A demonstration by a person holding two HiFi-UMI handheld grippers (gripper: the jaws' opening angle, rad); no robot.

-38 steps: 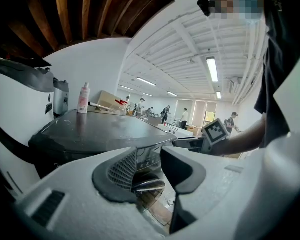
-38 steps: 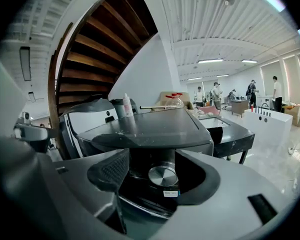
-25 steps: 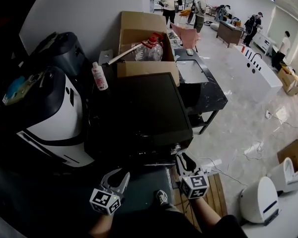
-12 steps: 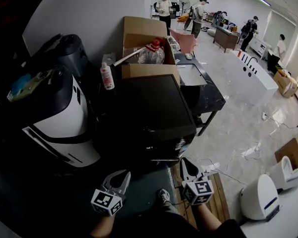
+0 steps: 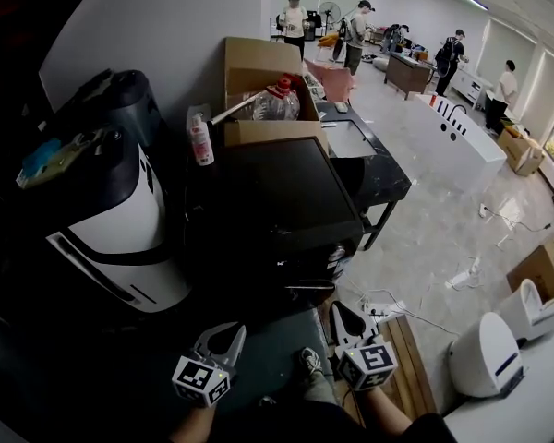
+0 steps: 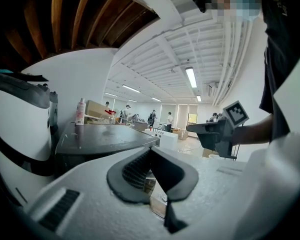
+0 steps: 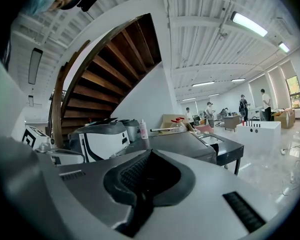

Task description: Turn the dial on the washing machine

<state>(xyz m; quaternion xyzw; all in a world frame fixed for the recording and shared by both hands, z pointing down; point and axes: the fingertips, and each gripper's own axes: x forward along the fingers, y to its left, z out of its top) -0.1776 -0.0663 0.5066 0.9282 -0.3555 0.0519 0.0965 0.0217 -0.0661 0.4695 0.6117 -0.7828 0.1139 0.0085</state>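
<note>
Plainly, left gripper and right gripper, both pinched shut on nothing, could merely bump the hard-to-see dial on the dark washing machine unless reopened.

Open floor lies right of the black machine; a white appliance stands close on its left.

Left gripper jaws just closed, empty; right gripper jaws together, empty; both low, near-level.
</note>
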